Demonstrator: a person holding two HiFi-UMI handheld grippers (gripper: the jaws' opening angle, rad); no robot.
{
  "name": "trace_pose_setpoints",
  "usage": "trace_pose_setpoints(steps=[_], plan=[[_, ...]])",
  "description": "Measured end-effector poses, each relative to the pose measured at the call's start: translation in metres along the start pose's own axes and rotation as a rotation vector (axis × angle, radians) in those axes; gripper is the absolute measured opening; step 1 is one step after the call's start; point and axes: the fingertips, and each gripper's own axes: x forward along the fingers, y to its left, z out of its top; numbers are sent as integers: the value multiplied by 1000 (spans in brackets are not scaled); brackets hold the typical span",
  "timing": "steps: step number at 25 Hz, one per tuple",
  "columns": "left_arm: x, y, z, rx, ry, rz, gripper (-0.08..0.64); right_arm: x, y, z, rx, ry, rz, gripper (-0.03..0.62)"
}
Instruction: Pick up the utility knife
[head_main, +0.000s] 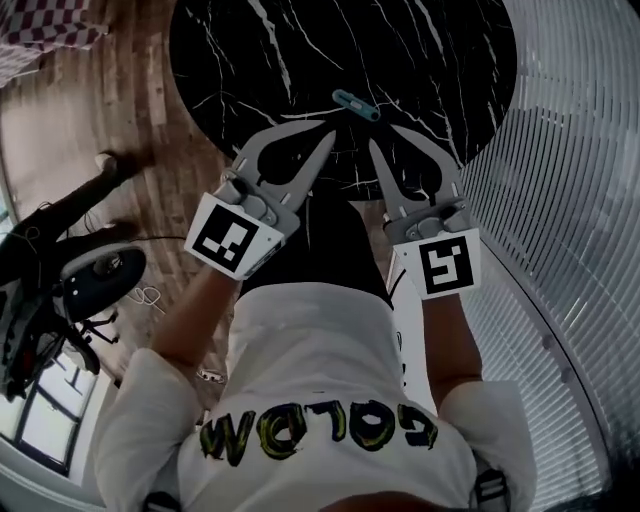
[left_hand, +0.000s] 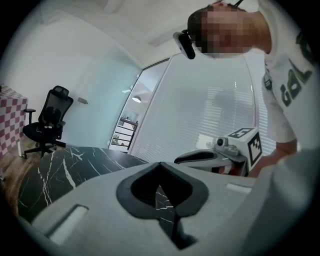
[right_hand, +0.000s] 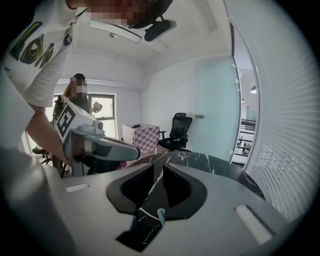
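The utility knife (head_main: 357, 104), a small teal one, lies on the round black marble table (head_main: 250, 60) near its front edge. Both grippers hang side by side just short of it. My left gripper (head_main: 328, 132) has its tips together and nothing between them; in its own view the left gripper (left_hand: 159, 164) shows only marble below. My right gripper (head_main: 384, 135) stands a little open and empty. In the right gripper view, the knife (right_hand: 160, 215) shows through the narrow gap of the right gripper (right_hand: 158, 165), lying on the table ahead.
A curved wall of white blinds (head_main: 570, 200) runs close along the table's right side. A black office chair (right_hand: 177, 131) and a checkered box (right_hand: 142, 135) stand beyond the table. Dark equipment (head_main: 60, 280) sits on the wooden floor at left. Another person (right_hand: 80, 95) stands far back.
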Motion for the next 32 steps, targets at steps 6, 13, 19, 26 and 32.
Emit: trace_pose_setpoints(steps=[6, 13, 19, 26, 32], plan=[[6, 20, -38, -11, 44, 9, 5, 24, 0, -45, -34, 86, 28, 80], [17, 33, -74, -40, 69, -1, 3, 42, -6, -94, -84, 215, 53, 87], [34, 42, -109, -70, 95, -30, 2, 57, -17, -142, -141, 380, 68, 114], [52, 52, -131, -86, 95, -45, 2, 75, -20, -184, -132, 472, 111, 134], [61, 64, -151, -103, 127, -60, 2, 89, -27, -214, -106, 541, 101, 147]])
